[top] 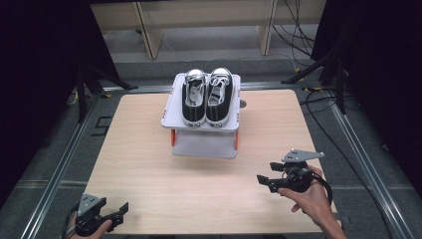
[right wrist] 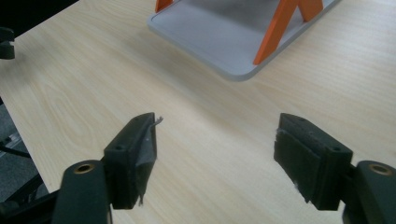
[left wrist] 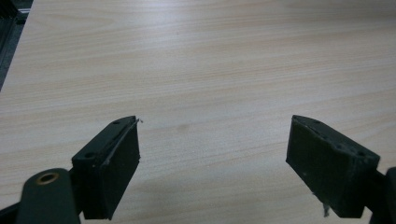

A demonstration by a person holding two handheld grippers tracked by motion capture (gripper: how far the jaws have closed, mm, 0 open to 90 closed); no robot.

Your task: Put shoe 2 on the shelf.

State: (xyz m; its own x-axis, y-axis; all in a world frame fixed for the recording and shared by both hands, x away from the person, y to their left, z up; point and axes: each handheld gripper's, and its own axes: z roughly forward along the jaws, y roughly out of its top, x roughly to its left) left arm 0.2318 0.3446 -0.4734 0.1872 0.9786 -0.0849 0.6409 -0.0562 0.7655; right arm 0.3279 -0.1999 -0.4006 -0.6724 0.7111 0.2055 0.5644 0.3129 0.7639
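- Filling most of the high view is the wooden counter [top: 149, 174], pale and light brown, with a metal frame around it and dark floor on both sides.
- Standing near the far middle of the counter is a small grey shoe rack [top: 230, 79] with two flat shelves, one above the other, joined by orange legs [right wrist: 275, 32].
- The bottom shelf [right wrist: 219, 37] of the rack rests flat on the counter, and it looks bare in the right gripper view.
- A pair of black sneakers [top: 206, 97] with white laces and white toe caps sits side by side on the top shelf. The toes point away from the person and the two shoes touch each other.
- The right gripper [top: 266, 174] is held in the person's right hand [top: 308, 196] at the near right part of the counter. It points toward the rack and is near it but well apart from it.
- Its fingers [right wrist: 133, 158] are spread wide with nothing between them, just bare wood below.
- The left gripper [top: 118, 211] is held in the person's left hand [top: 92, 231] at the near left corner of the counter, far from the rack and the shoes.
- Its fingers [left wrist: 109, 163] are also spread wide with nothing between them, and they sit low over the plain wood.
- A grey three-cornered plate [top: 301, 156] sits on top of the right gripper.
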